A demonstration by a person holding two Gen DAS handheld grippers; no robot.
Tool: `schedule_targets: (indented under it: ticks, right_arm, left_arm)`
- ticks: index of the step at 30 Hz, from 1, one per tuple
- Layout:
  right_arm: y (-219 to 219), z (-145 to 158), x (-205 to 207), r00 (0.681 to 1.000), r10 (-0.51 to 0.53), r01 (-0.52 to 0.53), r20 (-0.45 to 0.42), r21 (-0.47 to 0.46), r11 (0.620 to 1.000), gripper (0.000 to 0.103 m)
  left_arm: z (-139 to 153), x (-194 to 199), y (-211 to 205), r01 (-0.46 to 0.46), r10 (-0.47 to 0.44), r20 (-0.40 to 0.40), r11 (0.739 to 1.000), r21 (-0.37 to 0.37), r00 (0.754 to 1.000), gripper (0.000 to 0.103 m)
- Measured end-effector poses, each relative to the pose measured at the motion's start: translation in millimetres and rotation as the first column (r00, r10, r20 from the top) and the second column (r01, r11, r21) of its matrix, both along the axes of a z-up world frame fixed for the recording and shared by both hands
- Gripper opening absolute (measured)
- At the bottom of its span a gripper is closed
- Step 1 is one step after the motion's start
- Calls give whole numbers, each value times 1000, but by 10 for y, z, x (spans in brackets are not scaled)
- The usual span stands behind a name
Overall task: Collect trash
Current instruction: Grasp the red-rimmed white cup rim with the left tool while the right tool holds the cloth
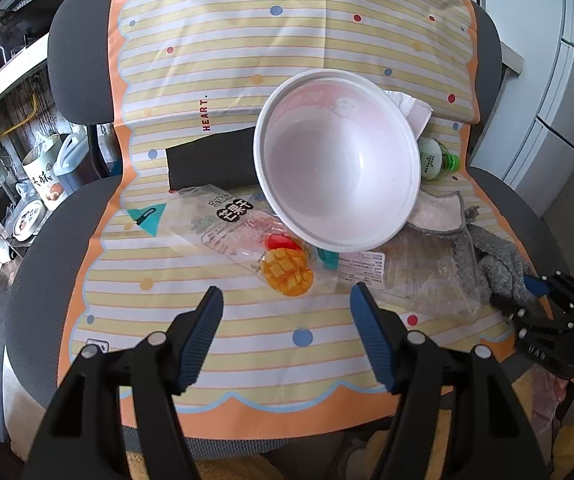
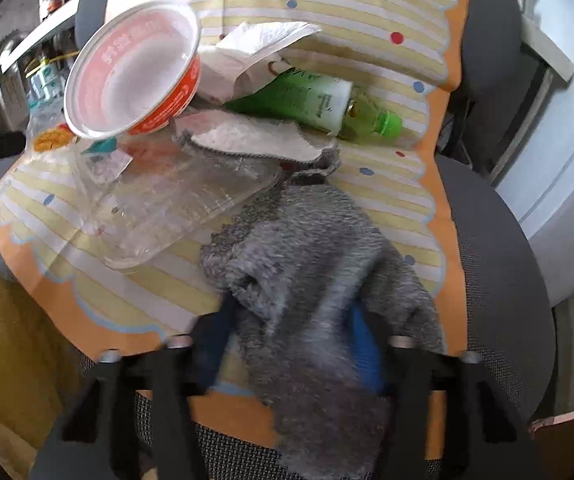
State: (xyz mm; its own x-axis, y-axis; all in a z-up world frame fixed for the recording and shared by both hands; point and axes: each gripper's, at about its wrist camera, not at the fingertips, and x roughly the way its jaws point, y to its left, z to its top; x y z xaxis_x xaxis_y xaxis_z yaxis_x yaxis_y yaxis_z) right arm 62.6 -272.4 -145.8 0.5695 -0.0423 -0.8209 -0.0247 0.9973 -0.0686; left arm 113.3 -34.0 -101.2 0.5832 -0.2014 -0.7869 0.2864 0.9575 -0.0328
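Surface: I am working over a grey mesh office chair [image 1: 43, 280] draped with a yellow-and-white striped, orange-bordered plastic sheet [image 1: 227, 48]; the litter sits on the seat part.
Trash pile: a white disposable paper bowl with a red outside [image 1: 337, 158] lies tipped on its side, resting on a clear mango-print snack wrapper [image 1: 255, 240] and beside a crushed clear plastic tray [image 2: 175, 208]. Behind it lie a crumpled white tissue [image 2: 255, 52] and a green plastic bottle on its side [image 2: 315, 100].
Cloth: a fluffy grey rag with a white underside [image 2: 311, 240] lies at the pile's right, one end tucked against the tray.
Left gripper [image 1: 287, 312]: jaws wide, nothing between them, hovering just short of the wrapper.
Right gripper [image 2: 287, 344]: blue pads pinched onto a fold of the grey rag; the view is blurred, so I judge the grip firm but cannot confirm how much cloth is caught.
Step in hand: I judge this the pick of the rag, just gripped and not yet lifted.
Next move: lift the rag clear without dragging the tray or bowl, then carry it to wherever trash goes; no bin shows in either view.
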Motion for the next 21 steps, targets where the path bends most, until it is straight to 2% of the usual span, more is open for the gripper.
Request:
schedule_targets:
  ticks: [1,2,4,7,11,15,21]
  right_arm:
    - [-35,35,-20,1000,-10,10,14,15,1000,21]
    - [-66,79,-47,999,-28,27,35,15,1000,17]
    - [-119,206,-116,994,-75,76,85,-15,997,16]
    - [-259,450,-218,975,-162,164,154,0,986,16]
    - [-357,667,-288,959,-205,202,198,35,979,16]
    - [-372,696,-312,956,-213,198,200,90,976,16]
    - [-351,650,-302,961,-206,189,186,108,976,16]
  left_arm:
    - [0,19,13,-4,4,-4,1000,-7,1000,64]
    - [2,32,27,-8,8,-6,1000,-11,1000,64]
    - [24,82,58,-18,18,-5,999,-27,1000,64]
    - [94,171,86,-29,29,10,999,-41,1000,64]
    - [265,378,114,-39,43,54,996,-81,998,64]
    - [341,627,68,-27,34,82,996,-80,996,55]
    - [213,962,-33,2,1,53,999,-55,999,39]
